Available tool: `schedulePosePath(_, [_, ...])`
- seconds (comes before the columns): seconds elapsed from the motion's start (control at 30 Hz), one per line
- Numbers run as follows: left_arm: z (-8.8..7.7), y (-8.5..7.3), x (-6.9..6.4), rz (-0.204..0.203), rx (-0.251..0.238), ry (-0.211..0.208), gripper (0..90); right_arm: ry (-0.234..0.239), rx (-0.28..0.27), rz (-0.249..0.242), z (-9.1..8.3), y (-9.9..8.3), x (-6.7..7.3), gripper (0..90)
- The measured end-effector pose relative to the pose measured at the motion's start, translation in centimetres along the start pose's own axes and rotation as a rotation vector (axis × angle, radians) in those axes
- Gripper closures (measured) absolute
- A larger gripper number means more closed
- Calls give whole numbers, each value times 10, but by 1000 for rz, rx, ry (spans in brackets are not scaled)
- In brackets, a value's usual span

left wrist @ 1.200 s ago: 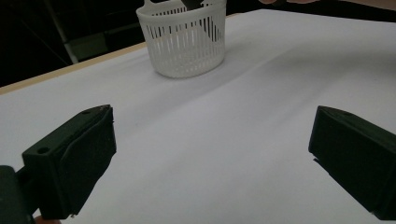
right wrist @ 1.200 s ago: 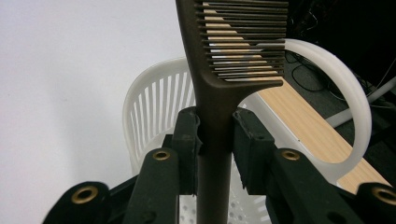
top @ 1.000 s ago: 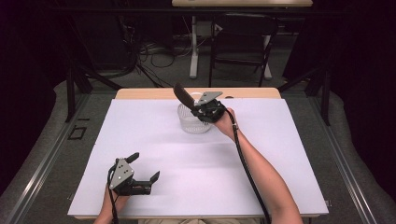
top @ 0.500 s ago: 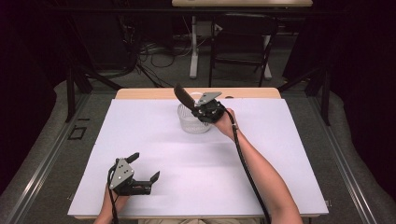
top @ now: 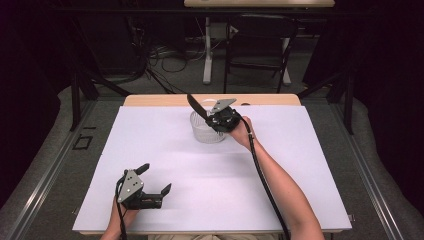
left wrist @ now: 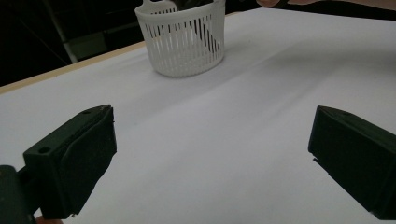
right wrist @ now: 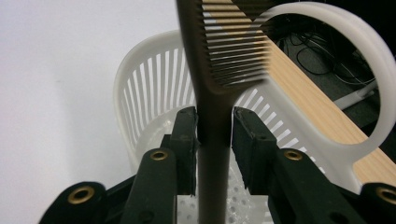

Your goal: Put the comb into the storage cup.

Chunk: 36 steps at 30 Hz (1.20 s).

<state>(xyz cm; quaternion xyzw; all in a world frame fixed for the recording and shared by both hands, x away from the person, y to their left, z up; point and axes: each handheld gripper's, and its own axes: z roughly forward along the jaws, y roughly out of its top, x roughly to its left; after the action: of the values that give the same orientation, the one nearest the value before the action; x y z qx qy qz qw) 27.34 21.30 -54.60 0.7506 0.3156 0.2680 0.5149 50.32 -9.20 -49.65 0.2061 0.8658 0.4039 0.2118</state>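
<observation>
- We hold a dark brown plastic comb (right wrist: 212, 93), fine-toothed with a slim handle, clamped in our right claw (right wrist: 214, 140) over the basket.
- The white slatted plastic basket (top: 205, 131), round with a loop handle, sits far back on the white-covered desk (top: 200, 170).
- Our left claw (top: 150, 182) rests wide and empty.

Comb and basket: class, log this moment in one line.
right tongs: shut on comb | above basket | left tongs: open, idle
</observation>
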Motion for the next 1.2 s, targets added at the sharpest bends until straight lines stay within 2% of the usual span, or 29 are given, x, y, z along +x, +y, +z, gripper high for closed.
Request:
schedulePosePath(0.27, [0, 0, 0, 1, 1, 0, 13, 4, 5, 16, -7, 1, -2, 638])
schedulePosePath(0.53, [0, 0, 0, 1, -1, 1, 13, 4, -26, 31, -18, 6, -3, 543])
schedulePosePath(0.8, [0, 0, 0, 0, -1, 2, 13, 14, -47, 85, -34, 11, -4, 406])
schedulePosePath(0.9, [1, 0, 0, 1, -1, 4, 13, 19, -38, 97, -39, 13, -3, 359])
schedulePosePath(1.07, [0, 0, 0, 4, 0, 5, 13, 46, -16, 119, -45, 12, -3, 266])
schedulePosePath(1.2, [0, 0, 0, 5, 3, 7, 13, 69, -22, 131, -50, 10, -3, 208])
